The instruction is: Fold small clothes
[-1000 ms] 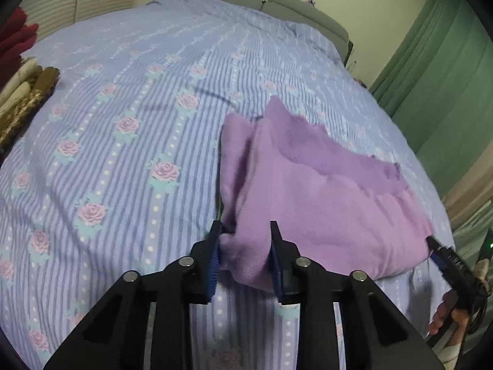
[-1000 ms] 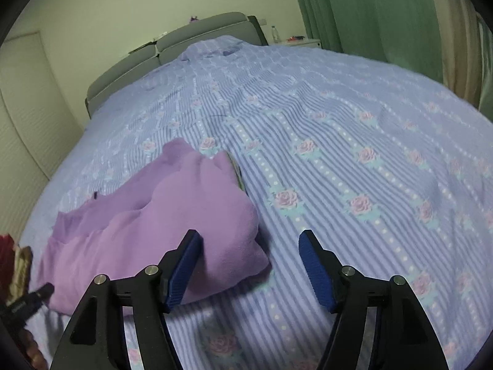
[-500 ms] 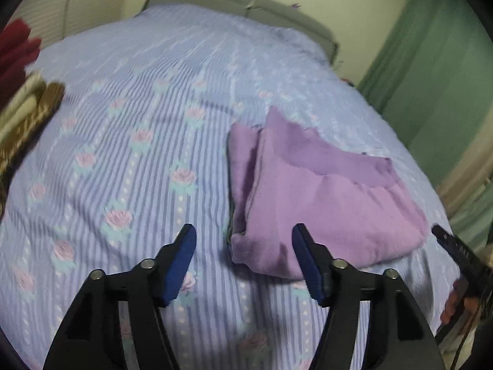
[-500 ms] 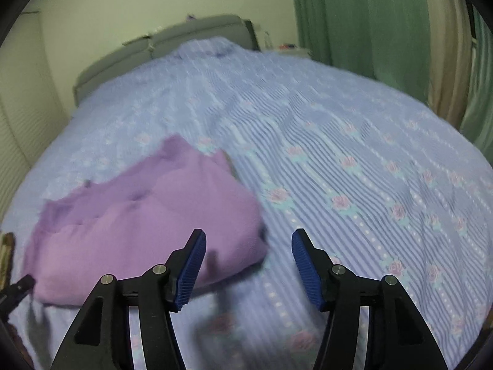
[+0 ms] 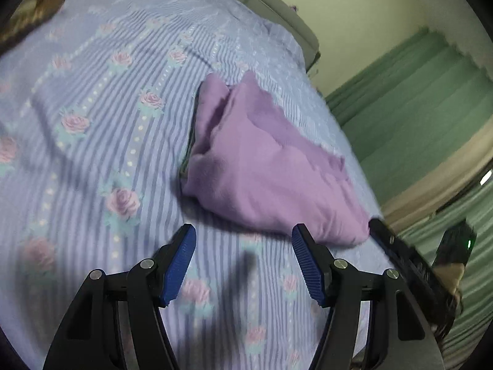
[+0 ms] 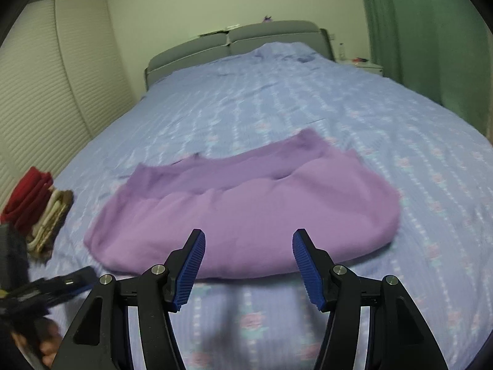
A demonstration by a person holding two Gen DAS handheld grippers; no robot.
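left gripper (image 5: 243, 260): fingers spread, empty | right gripper (image 6: 248, 265): fingers spread, empty

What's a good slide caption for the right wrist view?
Open right gripper hovering before a folded purple fleece garment on the blue floral striped bedspread.

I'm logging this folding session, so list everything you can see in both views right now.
purple garment: one, folded, on the bed's near part
bedspread: one, lilac stripes with pink roses, covers the bed
headboard: one, grey, far end
folded clothes stack: one, red, beige and brown, bed's left edge
curtain: green, right wall
wardrobe doors: cream, slatted, left wall
nightstand: one, pale, by the curtain
left gripper: black with blue pads, open, empty
right gripper: same, open, empty
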